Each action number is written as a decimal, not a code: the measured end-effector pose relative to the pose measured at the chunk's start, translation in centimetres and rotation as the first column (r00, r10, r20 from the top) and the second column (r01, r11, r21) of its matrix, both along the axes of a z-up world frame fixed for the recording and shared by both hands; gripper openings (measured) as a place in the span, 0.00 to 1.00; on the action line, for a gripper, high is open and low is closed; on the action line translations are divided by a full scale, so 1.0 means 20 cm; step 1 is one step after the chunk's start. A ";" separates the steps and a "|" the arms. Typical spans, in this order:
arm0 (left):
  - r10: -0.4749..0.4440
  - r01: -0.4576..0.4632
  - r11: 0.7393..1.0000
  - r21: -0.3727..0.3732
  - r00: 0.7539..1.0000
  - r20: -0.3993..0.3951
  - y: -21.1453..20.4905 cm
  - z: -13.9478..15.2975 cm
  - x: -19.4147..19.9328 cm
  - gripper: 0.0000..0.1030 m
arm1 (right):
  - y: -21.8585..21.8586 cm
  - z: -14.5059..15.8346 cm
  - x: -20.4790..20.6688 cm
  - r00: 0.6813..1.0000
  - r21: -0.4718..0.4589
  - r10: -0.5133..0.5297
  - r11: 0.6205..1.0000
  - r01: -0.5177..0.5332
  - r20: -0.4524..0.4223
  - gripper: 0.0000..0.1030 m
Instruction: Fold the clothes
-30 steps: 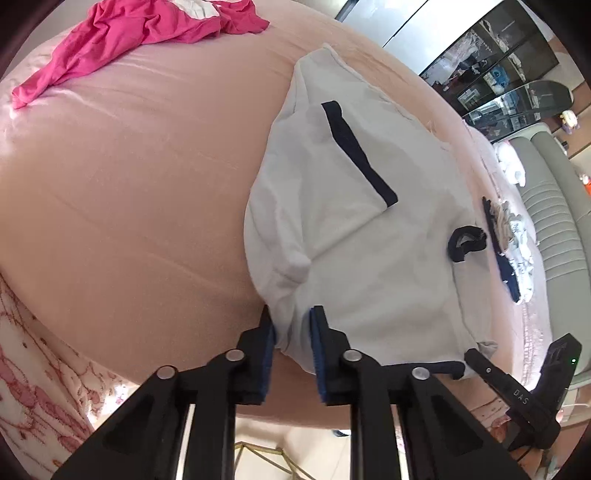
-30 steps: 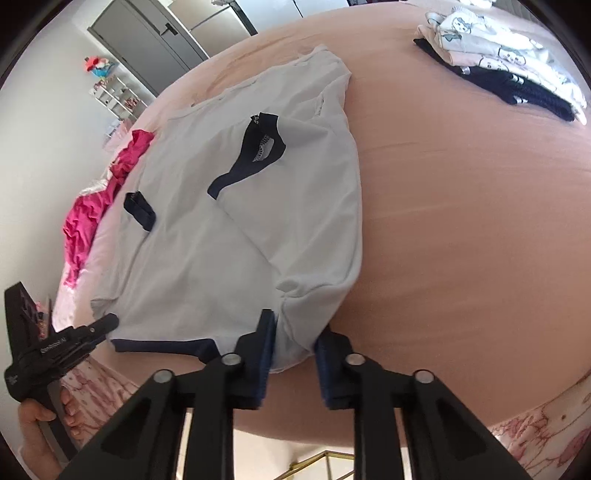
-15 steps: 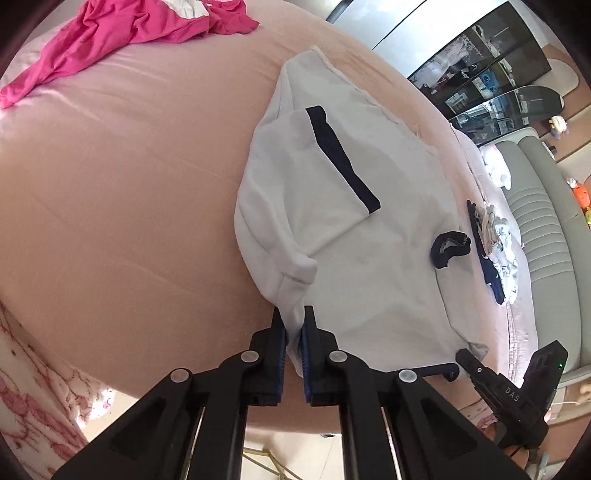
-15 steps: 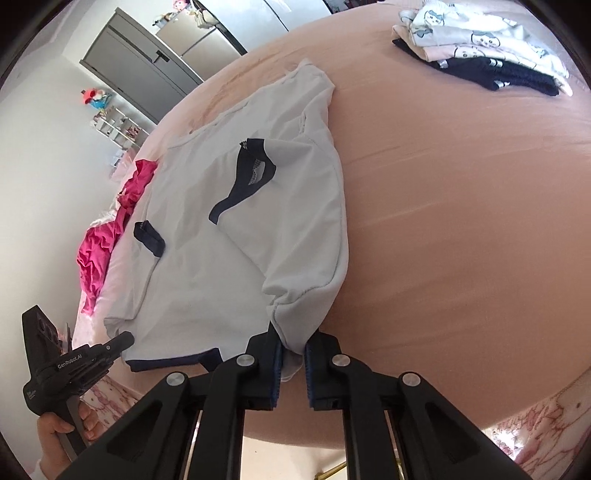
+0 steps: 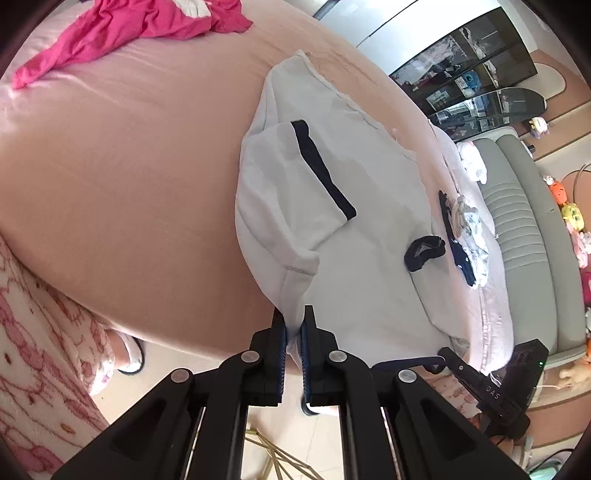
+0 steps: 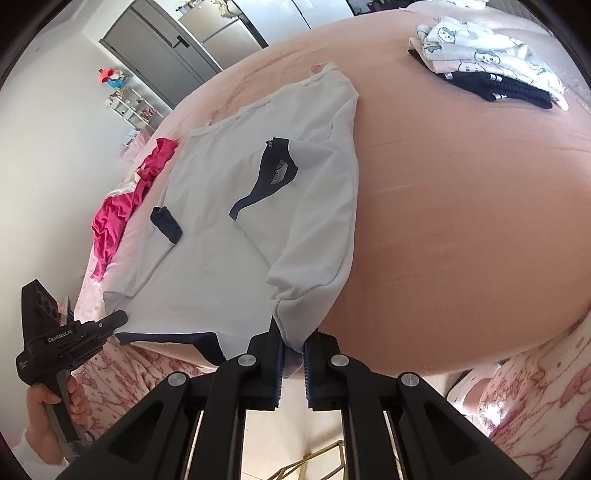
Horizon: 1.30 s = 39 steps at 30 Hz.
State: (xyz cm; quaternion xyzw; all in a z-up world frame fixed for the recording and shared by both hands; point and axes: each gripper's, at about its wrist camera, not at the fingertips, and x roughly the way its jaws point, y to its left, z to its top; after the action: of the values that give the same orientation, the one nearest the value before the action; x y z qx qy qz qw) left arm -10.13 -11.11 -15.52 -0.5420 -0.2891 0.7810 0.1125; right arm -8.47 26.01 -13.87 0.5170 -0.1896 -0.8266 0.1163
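A white T-shirt point(image 5: 369, 229) with navy trim lies spread across a peach-pink bed point(image 5: 129, 177), both sleeves folded in over the body, as a person works on it with a hand-held tool in each hand. The left tool point(image 5: 293, 325) is clamped on the near corner of the shirt, white cloth pinched between its blue pads at the bed's edge. The right tool point(image 6: 293, 345) grips the shirt's other near corner in the same way, jaws narrowed on the fabric (a fold of it bulges just above the fingertips). Seen from the right wrist, the person's left hand point(image 6: 44, 413) wraps the handle of its tool at the lower left. The navy collar point(image 6: 275, 173) sits on the folded right half; a navy sleeve cuff point(image 6: 166, 225) rests on the left half. A crumpled magenta garment point(image 5: 122, 29) lies well apart at the far side of the bed, and a stack of folded clothes point(image 6: 487, 70) sits near the opposite far corner.
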 end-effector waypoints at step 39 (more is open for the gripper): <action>-0.005 0.007 1.000 0.019 0.997 -0.079 -0.01 0.18 -0.81 0.06 | -0.05 0.23 -0.87 0.995 -0.066 -0.002 0.998 -0.004 -0.097 0.08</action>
State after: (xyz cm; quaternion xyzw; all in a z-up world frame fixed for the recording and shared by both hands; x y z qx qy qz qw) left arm -26.30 -11.36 -11.96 -0.5105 -0.2903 0.7987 0.1315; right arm -25.83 24.96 -9.21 0.4723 -0.2108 -0.8439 0.1428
